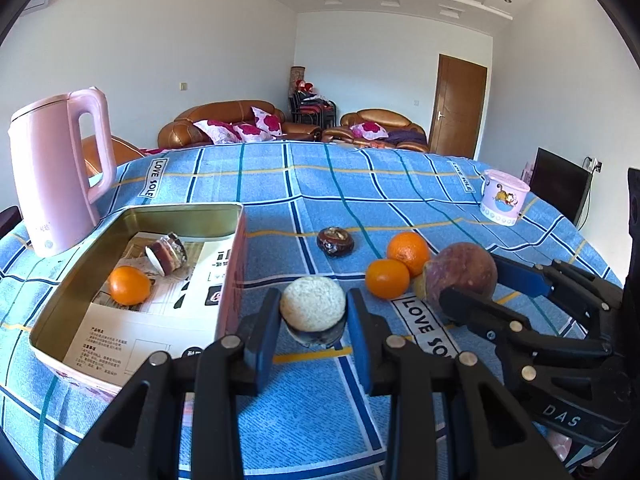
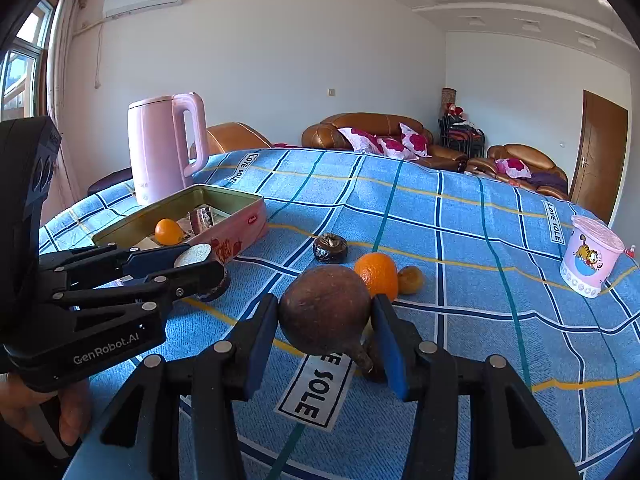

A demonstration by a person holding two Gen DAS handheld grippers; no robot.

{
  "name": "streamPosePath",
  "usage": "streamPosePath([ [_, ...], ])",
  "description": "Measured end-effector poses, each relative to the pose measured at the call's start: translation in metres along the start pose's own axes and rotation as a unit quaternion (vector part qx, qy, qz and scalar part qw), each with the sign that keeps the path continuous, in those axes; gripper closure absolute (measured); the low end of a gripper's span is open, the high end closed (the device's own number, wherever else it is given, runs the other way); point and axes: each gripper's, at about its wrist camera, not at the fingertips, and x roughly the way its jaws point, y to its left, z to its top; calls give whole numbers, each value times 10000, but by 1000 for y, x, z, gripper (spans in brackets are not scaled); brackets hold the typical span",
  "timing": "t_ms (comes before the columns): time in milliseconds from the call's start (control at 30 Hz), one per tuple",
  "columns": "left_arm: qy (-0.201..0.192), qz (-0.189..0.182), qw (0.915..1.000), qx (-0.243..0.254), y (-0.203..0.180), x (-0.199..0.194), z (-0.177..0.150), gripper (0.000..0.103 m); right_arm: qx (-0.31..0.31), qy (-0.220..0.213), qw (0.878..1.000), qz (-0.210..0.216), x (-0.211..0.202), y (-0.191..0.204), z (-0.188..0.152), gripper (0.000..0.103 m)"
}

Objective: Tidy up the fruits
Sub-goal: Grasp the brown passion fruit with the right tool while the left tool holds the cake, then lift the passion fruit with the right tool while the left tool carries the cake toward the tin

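Both claws grasping fruit on the blue plaid worktop (image 1: pixel 320 184).

The left claw (image 1: pixel 314 320) is clenched on a halved fruit (image 1: pixel 313 303), pale cut face up and dark rind below (what kind, I cannot tell), just right of the open tin box (image 1: pixel 234 256). That box holds an orange (image 1: pixel 129 285) and another dark-rinded fruit half (image 1: pixel 167 253) on printed paper. The right claw (image 2: pixel 326 330) grips a brown round fruit (image 2: pixel 325 316) low over the cloth, stem end toward the camera. Close behind it lie two oranges (image 1: pixel 408 251) (image 1: pixel 387 279) and a small yellowish fruit (image 2: pixel 410 279); a dark wrinkled fruit (image 1: pixel 335 241) sits apart. A pink kettle (image 1: pixel 56 172) stands behind the box, a pink cartoon tub (image 1: pixel 504 197) far right.
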Motion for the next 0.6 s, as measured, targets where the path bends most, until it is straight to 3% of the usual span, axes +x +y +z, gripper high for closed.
streamPosePath([
  [600, -421, 144, 9990, 97, -5, -14, -1, 68, -36, -565, 9984, 9, -19, 1, -2, 53],
])
